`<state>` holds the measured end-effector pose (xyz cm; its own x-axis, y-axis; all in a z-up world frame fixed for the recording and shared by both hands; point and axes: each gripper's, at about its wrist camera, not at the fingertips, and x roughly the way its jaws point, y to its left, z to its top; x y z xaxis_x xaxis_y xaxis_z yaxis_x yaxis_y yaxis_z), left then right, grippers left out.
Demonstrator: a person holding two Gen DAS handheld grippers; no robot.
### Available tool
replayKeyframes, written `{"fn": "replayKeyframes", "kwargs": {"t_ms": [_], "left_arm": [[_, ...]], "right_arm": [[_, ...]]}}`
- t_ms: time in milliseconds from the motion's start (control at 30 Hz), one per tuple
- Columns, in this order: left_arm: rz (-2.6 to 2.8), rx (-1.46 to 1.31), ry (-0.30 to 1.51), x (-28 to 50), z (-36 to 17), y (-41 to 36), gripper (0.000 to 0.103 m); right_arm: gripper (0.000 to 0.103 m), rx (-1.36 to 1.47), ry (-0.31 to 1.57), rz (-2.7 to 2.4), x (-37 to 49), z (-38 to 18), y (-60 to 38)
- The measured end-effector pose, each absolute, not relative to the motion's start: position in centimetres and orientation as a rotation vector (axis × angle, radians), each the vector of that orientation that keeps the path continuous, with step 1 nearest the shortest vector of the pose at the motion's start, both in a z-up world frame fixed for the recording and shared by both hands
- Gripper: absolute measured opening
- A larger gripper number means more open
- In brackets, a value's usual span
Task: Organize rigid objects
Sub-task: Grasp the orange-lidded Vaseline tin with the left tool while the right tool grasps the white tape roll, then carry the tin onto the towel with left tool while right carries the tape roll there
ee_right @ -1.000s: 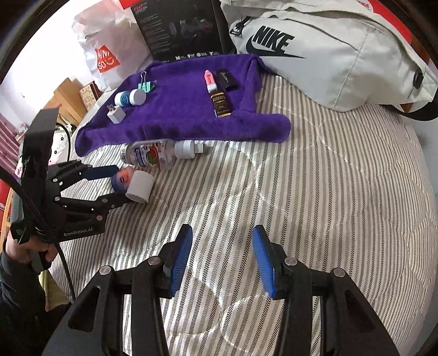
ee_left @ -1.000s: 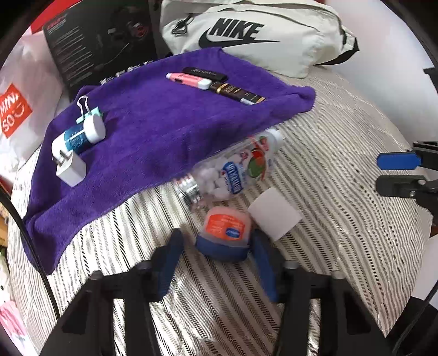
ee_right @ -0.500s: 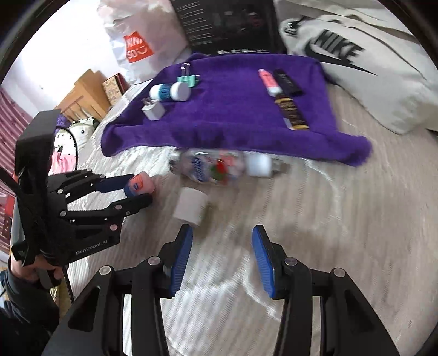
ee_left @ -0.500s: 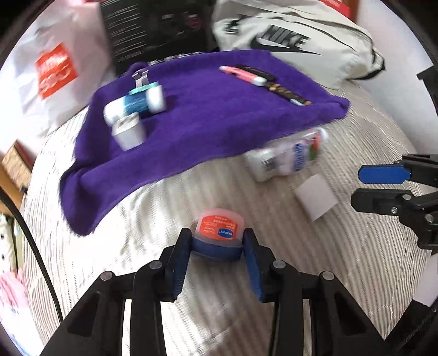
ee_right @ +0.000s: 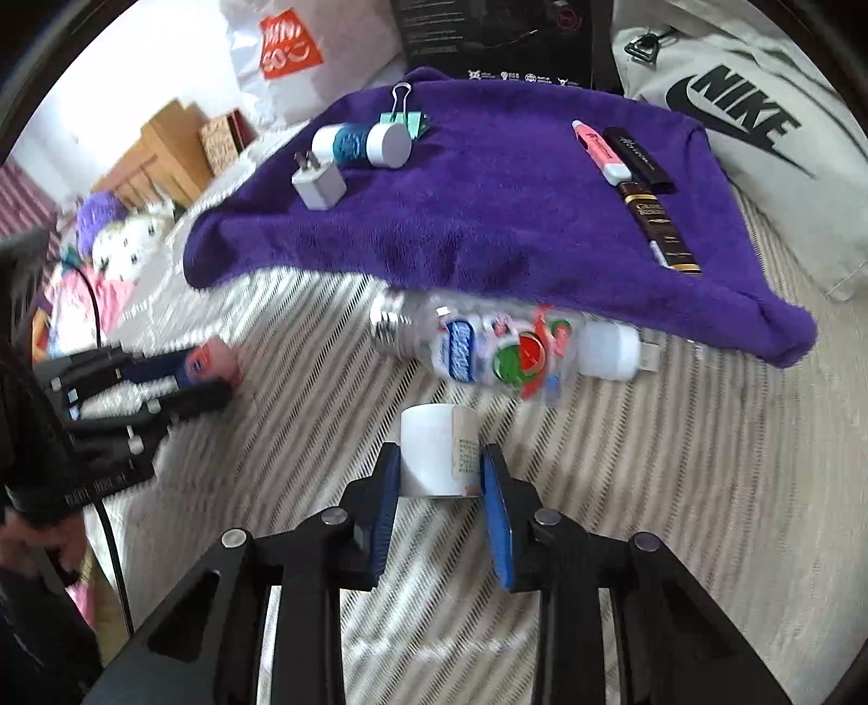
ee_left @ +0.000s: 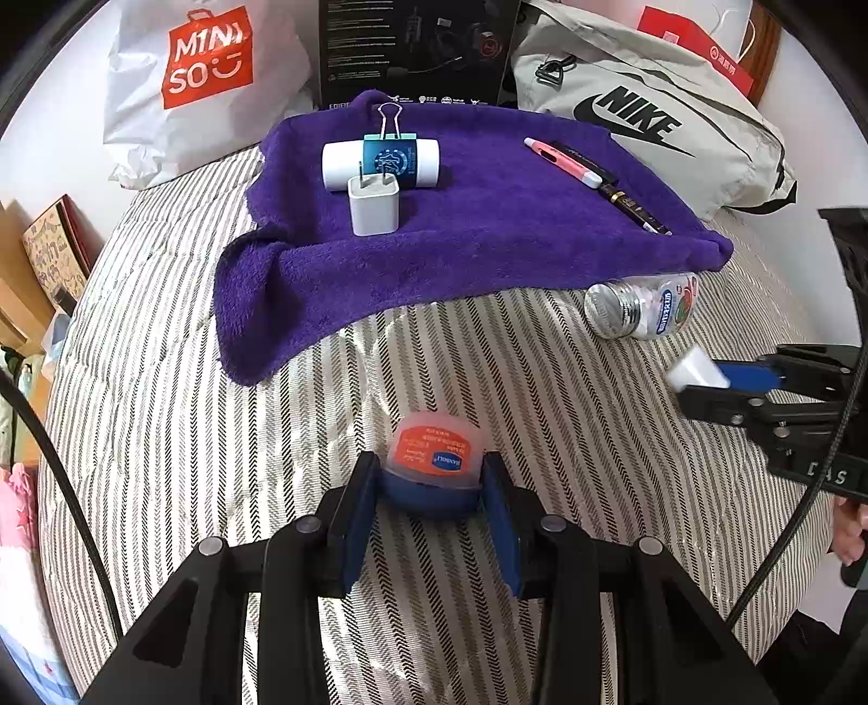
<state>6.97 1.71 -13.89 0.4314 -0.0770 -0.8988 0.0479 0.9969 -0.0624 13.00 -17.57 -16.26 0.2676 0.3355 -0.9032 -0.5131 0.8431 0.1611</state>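
My left gripper is shut on a small blue jar with an orange lid, held over the striped bed in front of the purple towel. My right gripper has its jaws around a small white bottle; in the left wrist view the white bottle sits between the right fingers. A clear candy bottle lies at the towel's front edge. On the towel lie a white charger, a white-and-teal tube, a binder clip, a pink marker and a dark pen.
A Nike bag lies behind the towel at right, a black box at the back, a Miniso bag at back left. The striped bedspread stretches left and front of the towel. Wooden furniture stands beyond the bed.
My left gripper closed on the jar and carried it left, away from the candy bottle. My right gripper moved in and closed around the white bottle.
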Motion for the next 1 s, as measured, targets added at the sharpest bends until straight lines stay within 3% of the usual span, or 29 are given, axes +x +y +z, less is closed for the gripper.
{"fn": "replayKeyframes", "kwargs": {"t_ms": [1000], "left_arm": [[-0.070,-0.122,1.104,7.0,-13.5,3.1,0.035]], "right_arm": [[0.030,-0.159,1.150,0.583,12.6,-15.5,-21.4]]}}
